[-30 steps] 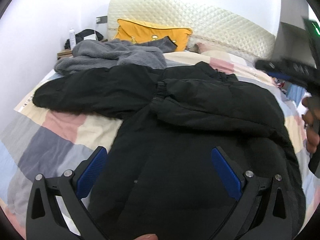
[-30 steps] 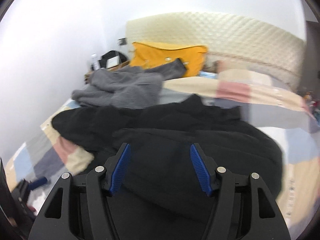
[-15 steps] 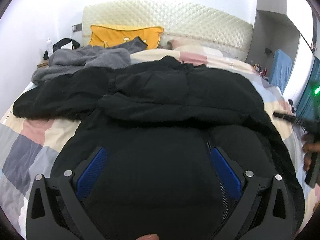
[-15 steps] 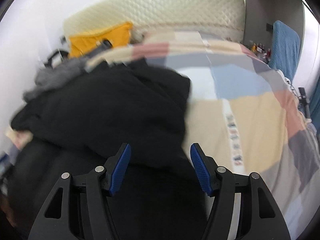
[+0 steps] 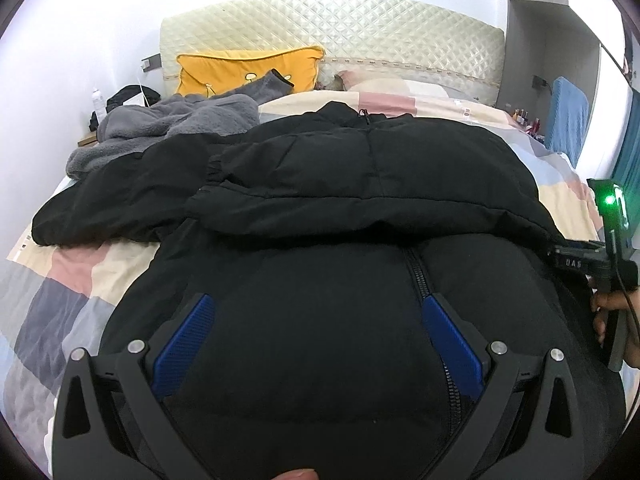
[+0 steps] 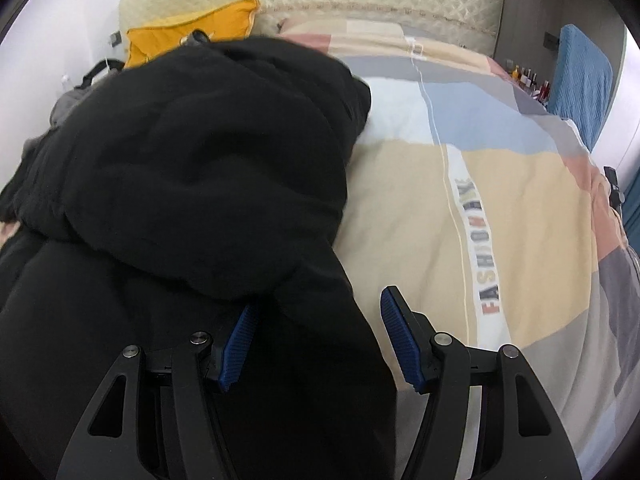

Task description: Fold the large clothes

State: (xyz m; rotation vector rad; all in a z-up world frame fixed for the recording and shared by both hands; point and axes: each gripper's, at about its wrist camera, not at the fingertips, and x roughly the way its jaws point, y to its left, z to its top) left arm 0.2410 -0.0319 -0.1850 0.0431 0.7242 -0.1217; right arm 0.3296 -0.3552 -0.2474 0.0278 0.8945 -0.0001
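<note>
A large black puffer jacket [image 5: 360, 184] lies spread on the bed, with one sleeve [image 5: 280, 184] folded across its chest and its zipper [image 5: 416, 268] running down the front. My left gripper [image 5: 316, 300] hangs open and wide over the lower front, with nothing pinched. In the left wrist view the right gripper's body [image 5: 580, 260], with a green light, sits at the jacket's right edge in a hand [image 5: 604, 316]. In the right wrist view my right gripper [image 6: 320, 302] is open, low at the jacket [image 6: 200, 168]. The jacket's right edge lies between the blue pads [image 6: 400, 340], unpressed.
The patchwork duvet [image 6: 460, 200] lies bare to the right of the jacket. A grey fleece garment [image 5: 168, 124] and a yellow pillow [image 5: 240, 68] lie near the quilted headboard [image 5: 360, 28]. A bottle [image 5: 98, 100] stands at the far left. A blue cloth [image 6: 584, 76] hangs at the right.
My left gripper has slid right, from the jacket's left side to over its zipper. My right gripper has swung right and down, from above the chest to the jacket's right edge.
</note>
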